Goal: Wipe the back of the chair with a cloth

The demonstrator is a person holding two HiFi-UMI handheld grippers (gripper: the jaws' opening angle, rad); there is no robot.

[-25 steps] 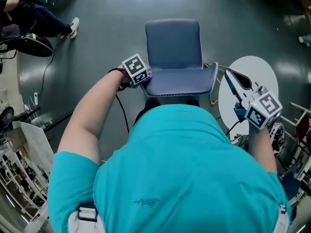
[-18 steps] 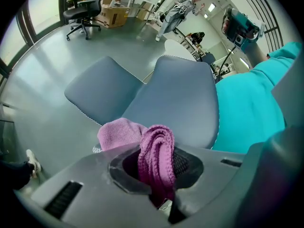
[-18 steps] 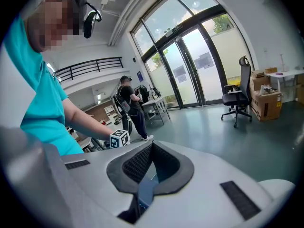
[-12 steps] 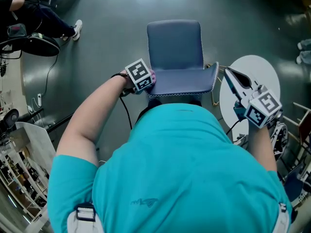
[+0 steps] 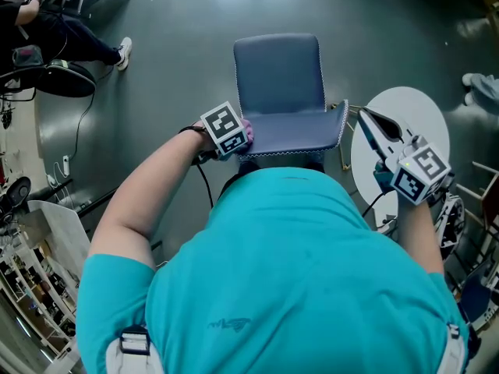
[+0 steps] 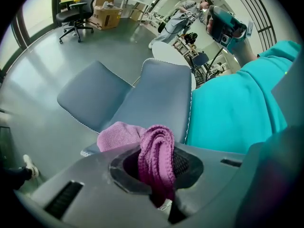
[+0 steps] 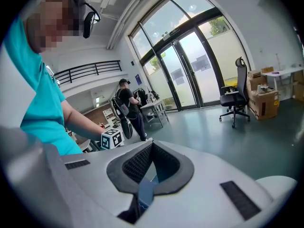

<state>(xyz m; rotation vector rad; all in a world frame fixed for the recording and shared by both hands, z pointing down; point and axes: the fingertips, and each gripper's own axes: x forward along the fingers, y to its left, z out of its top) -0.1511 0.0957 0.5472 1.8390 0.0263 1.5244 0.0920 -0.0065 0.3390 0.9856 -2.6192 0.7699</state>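
Observation:
A blue chair stands in front of me, its backrest (image 5: 292, 135) nearest and its seat (image 5: 279, 72) beyond. My left gripper (image 5: 242, 140) is at the backrest's left edge, shut on a bunched pink cloth (image 5: 247, 130). In the left gripper view the cloth (image 6: 156, 153) fills the jaws of that gripper (image 6: 156, 167) and spills forward against the backrest (image 6: 156, 99). My right gripper (image 5: 366, 118) is held apart to the right, over a white round table (image 5: 417, 107). Its jaws (image 7: 151, 148) stand shut with nothing between them.
A seated person's legs and shoe (image 5: 121, 49) are at the far left, beside a black office chair (image 5: 51, 76). A cable (image 5: 201, 181) trails on the grey floor. Racks (image 5: 27, 287) line the left. A person (image 7: 127, 106) stands beyond by desks.
My left gripper with the cloth has slid a little toward me and to the right along the backrest's left edge. The right gripper has stayed where it was.

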